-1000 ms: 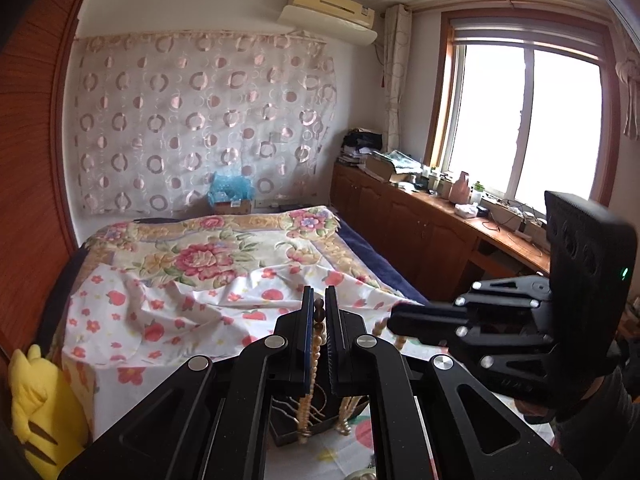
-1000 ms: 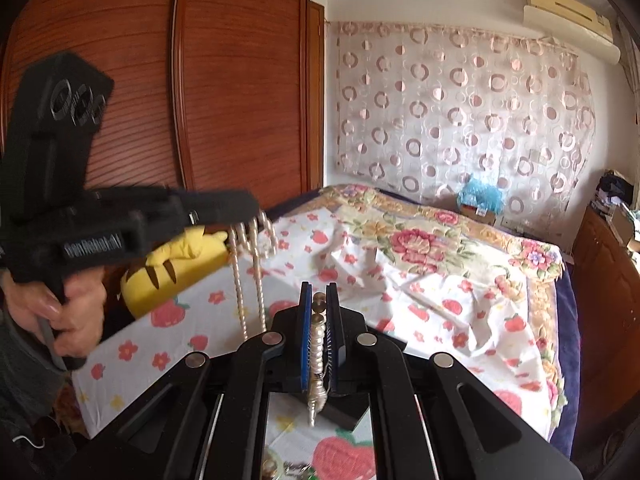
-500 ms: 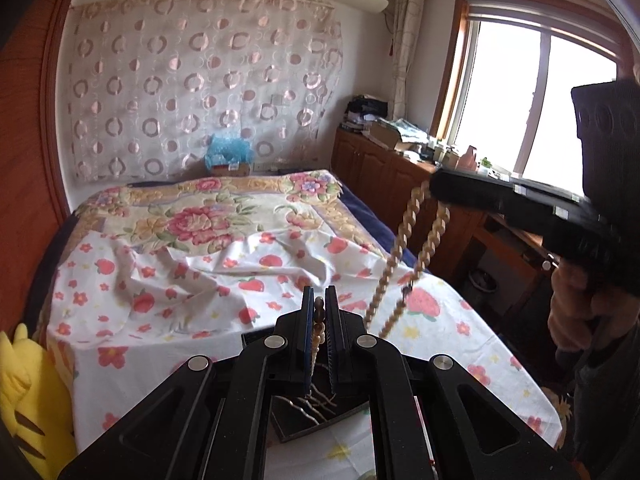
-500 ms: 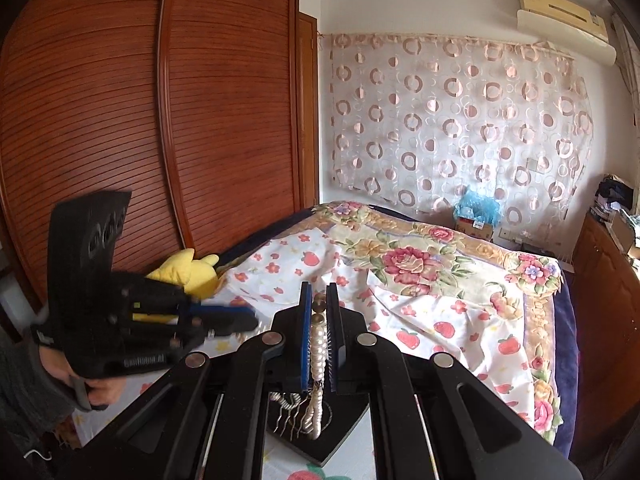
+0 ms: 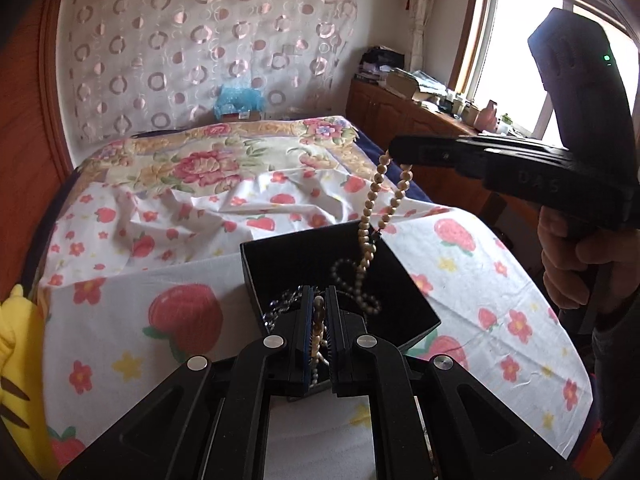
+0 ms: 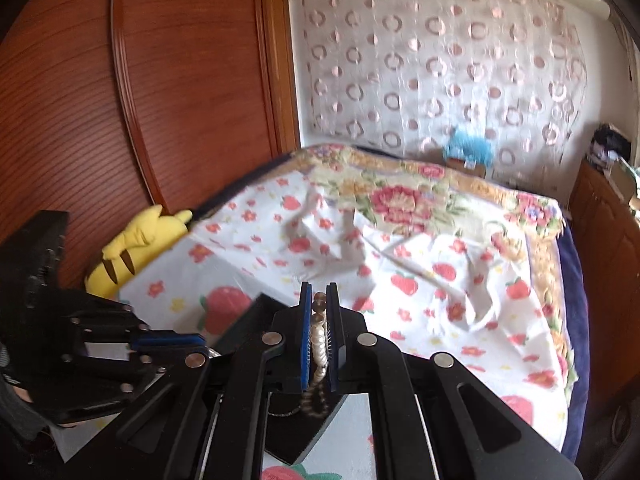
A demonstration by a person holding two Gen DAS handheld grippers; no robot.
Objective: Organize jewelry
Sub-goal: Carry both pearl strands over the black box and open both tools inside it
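Inside the black box [image 5: 320, 264] on the bed [image 5: 160, 216], the necklace [image 5: 370, 216] coils are partly hidden. The left gripper [image 5: 319, 308] and right gripper [image 6: 319, 312] jaws are nearly closed, each clamped on the beaded strand.
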